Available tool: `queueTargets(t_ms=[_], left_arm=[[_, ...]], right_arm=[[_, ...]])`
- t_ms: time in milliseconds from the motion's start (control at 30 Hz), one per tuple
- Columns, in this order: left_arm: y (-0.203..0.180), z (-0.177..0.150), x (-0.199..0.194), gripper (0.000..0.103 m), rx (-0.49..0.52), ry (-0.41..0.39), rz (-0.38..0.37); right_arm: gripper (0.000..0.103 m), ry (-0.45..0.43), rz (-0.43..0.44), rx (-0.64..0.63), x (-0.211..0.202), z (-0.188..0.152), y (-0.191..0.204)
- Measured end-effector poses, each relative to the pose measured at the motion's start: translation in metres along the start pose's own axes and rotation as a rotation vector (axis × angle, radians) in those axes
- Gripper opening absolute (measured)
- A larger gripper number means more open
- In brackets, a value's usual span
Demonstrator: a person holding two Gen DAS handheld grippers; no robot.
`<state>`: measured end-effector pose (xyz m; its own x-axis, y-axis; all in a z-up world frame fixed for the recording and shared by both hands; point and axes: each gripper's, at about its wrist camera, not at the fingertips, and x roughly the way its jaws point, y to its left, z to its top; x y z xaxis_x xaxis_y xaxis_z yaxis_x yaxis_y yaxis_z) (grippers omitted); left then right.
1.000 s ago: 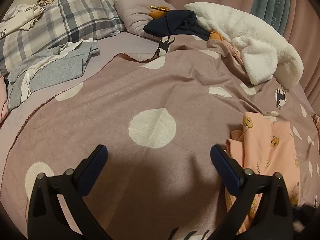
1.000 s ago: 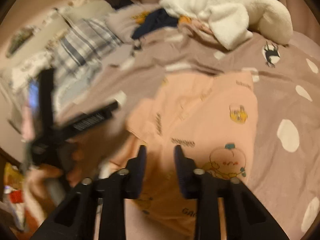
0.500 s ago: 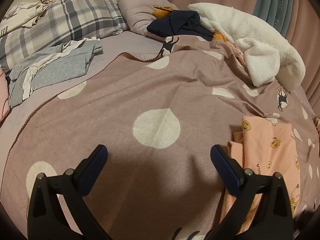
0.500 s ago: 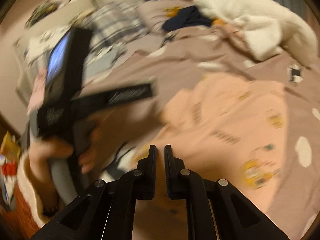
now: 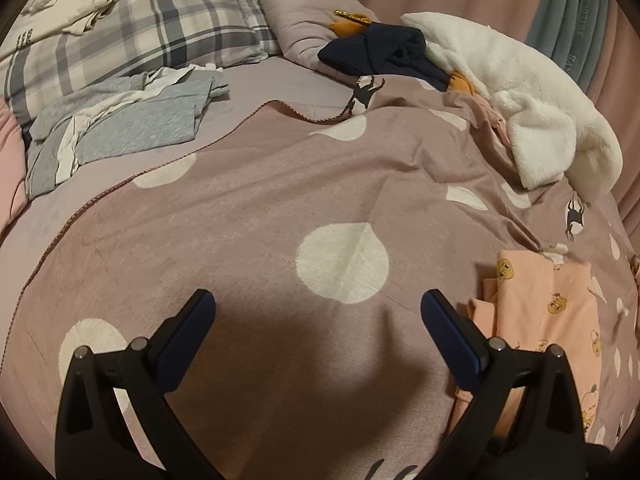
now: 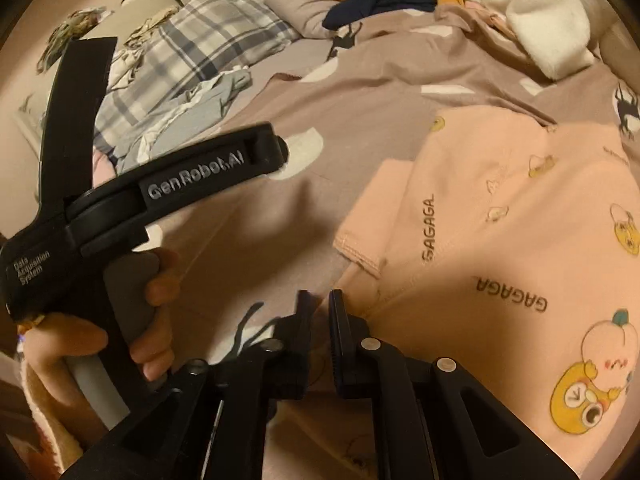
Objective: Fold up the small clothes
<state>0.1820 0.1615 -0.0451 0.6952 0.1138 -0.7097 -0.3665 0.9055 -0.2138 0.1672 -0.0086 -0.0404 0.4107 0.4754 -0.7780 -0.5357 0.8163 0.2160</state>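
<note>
Left wrist view: the left gripper (image 5: 318, 312) hangs over a mauve bedspread with large white dots and small black animal prints (image 5: 280, 200), its blue-padded fingers (image 5: 450, 338) spread wide with nothing between them. A peach-pink child's garment printed with yellow cartoon faces (image 5: 552, 312) lies flat on the bedspread at the right edge of this view, just beside the right-hand finger and partly behind it. Farther back on the bed lie a folded grey-and-white garment (image 5: 132, 128), a grey plaid pillow (image 5: 132, 36), a crumpled navy garment (image 5: 380, 48) and a white fleece blanket (image 5: 532, 120).

Right wrist view: the right gripper (image 6: 320, 308) is low over the near left edge of the peach-pink garment (image 6: 500, 240). Its jaws have just been closing, and its black fingers (image 6: 342, 332) now stand almost pressed together, leaving only a thin slit. Cloth sits against the right-hand finger, but whether any fabric is caught in the slit cannot be made out. The garment's stitched hem corner lies just ahead of the fingertips, folded over; the lettering "GAGAGA" is legible on the fabric. To the left, a hand (image 6: 156, 308) grips the handle of the left gripper (image 6: 208, 168), whose black body bears the lettering "GenRobot.AI". That device is held above the bedspread (image 6: 360, 92), apart from the pink garment.
</note>
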Motion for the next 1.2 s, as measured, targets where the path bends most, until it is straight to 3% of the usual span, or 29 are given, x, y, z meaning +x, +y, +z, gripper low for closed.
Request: queueTargets(t_ms=[100,267,367,633,733,800,933,1000,1067,1200], left_arm=[[-0.002,-0.001,0.000,0.103,0.007,0.005,-0.001],[-0.016,-0.005,0.001,0.103,0.079,0.012,0.014],[-0.025,-0.009,0.002,0.103,0.138,0.035,0.009],[-0.042,-0.018,-0.005,0.103,0.197,0.090,-0.126],[-0.048,-0.021,-0.009,0.103,0.231,0.092,-0.149],[-0.052,-0.024,-0.004,0.103,0.249,0.149,-0.168],[-0.056,-0.029,0.003,0.103,0.246,0.231,-0.222],[-0.058,-0.032,0.002,0.103,0.264,0.237,-0.204],[-0.058,-0.032,0.002,0.103,0.271,0.257,-0.211],[-0.045,-0.031,0.012,0.102,0.175,0.369,-0.277]], right_arm=[[0.010,-0.055,0.003,0.058,-0.027,-0.001,-0.018],[0.010,-0.075,-0.159,0.065,-0.059,-0.011,-0.042],[0.010,-0.079,-0.173,0.115,-0.073,-0.018,-0.062],[0.012,-0.129,-0.178,0.191,-0.086,-0.022,-0.084],[0.019,-0.108,-0.178,0.185,-0.075,-0.025,-0.086],[0.023,-0.074,-0.203,0.170,-0.066,-0.030,-0.085],[0.029,-0.104,-0.179,0.172,-0.075,-0.037,-0.088],[0.048,-0.101,-0.173,0.200,-0.081,-0.036,-0.094],[0.060,-0.098,-0.192,0.227,-0.087,-0.037,-0.100],[0.063,-0.100,-0.222,0.266,-0.093,-0.042,-0.115]])
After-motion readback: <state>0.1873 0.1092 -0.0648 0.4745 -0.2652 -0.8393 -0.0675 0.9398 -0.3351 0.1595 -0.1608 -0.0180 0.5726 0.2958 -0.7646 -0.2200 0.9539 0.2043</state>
